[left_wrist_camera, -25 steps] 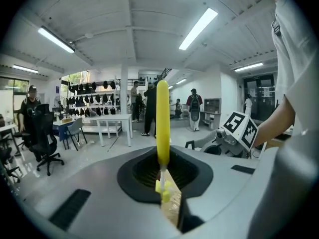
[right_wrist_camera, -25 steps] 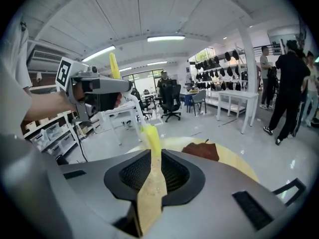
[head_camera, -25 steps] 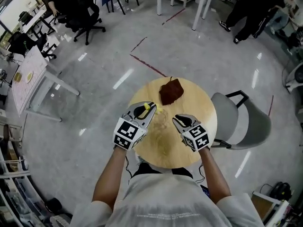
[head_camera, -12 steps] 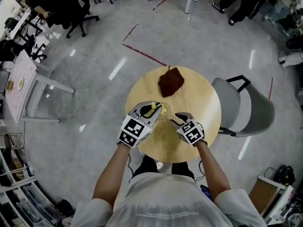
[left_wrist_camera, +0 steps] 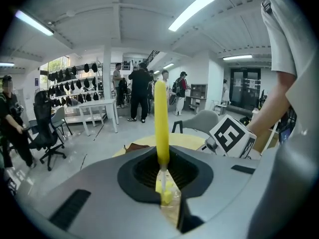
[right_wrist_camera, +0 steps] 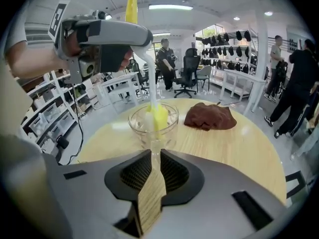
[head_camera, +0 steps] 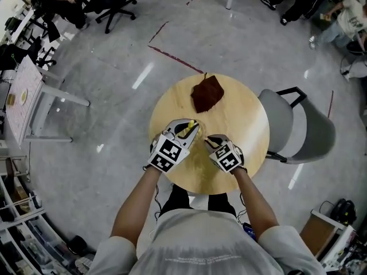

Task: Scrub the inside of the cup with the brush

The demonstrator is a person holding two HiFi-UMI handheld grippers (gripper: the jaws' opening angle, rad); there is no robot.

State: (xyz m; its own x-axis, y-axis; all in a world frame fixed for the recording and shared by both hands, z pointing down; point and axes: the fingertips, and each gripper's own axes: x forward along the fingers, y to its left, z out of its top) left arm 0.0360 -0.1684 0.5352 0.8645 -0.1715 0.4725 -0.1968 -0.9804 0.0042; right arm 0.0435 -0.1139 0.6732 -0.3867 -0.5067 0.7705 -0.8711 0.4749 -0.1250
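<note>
Right gripper view: at centre frame, standing on the round wooden table (right_wrist_camera: 239, 148), the glass cup (right_wrist_camera: 153, 122), with the yellow head of the brush (right_wrist_camera: 158, 116) dipped inside it. At lower centre the right gripper (right_wrist_camera: 154, 151), jaws just closing to a narrow slit, pinched on a clear glass part at the cup's near side, probably its handle. At upper left the left gripper (right_wrist_camera: 144, 46), above the cup. Right of centre a brown cloth (right_wrist_camera: 209, 116), apart from the cup.

Left gripper view: clenched on the lower end of the brush's yellow handle, upright through centre frame; white stem and head below, down in the cup.

Head view: both grippers side by side at centre frame, cup between their tips, hard to make out.

Looks like the scrubbing step, only just starting. Calls next for steadying the cup and working the head round against the inner wall.
</note>
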